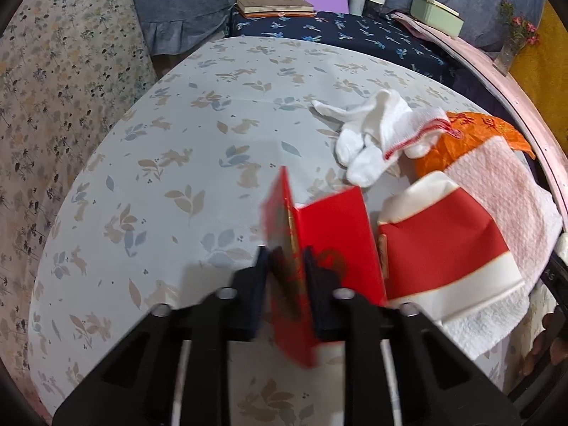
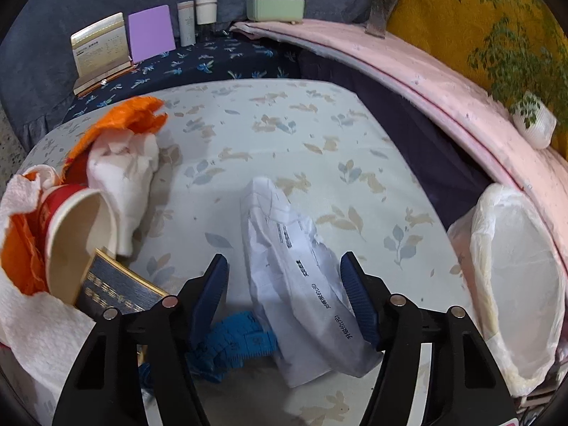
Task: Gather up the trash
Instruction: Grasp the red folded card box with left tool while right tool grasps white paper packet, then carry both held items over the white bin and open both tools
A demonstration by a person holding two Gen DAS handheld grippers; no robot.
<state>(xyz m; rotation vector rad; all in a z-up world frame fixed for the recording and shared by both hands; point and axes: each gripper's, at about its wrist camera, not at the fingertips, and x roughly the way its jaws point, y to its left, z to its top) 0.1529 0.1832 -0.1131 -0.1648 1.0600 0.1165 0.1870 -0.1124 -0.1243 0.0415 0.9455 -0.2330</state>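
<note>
Red card, a folded envelope or carton (image 1: pixel 330 234), is clamped upright in the nearly closed left claw (image 1: pixel 285 266) above the rabbit-print desk (image 1: pixel 177 142); thin, light, stiff, best held at its fold. Crumpled white printed paper (image 2: pixel 298 284) lies between the right claw's (image 2: pixel 284 291) part-open pads, untouched; soft, featherlight, crushable. Lined bin (image 2: pixel 518 284) stands at right, near.

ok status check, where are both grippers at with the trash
Left gripper shut on red card. Right gripper open, astride crumpled paper, not clamped. Bin bag open at right; nothing blocking.
</note>
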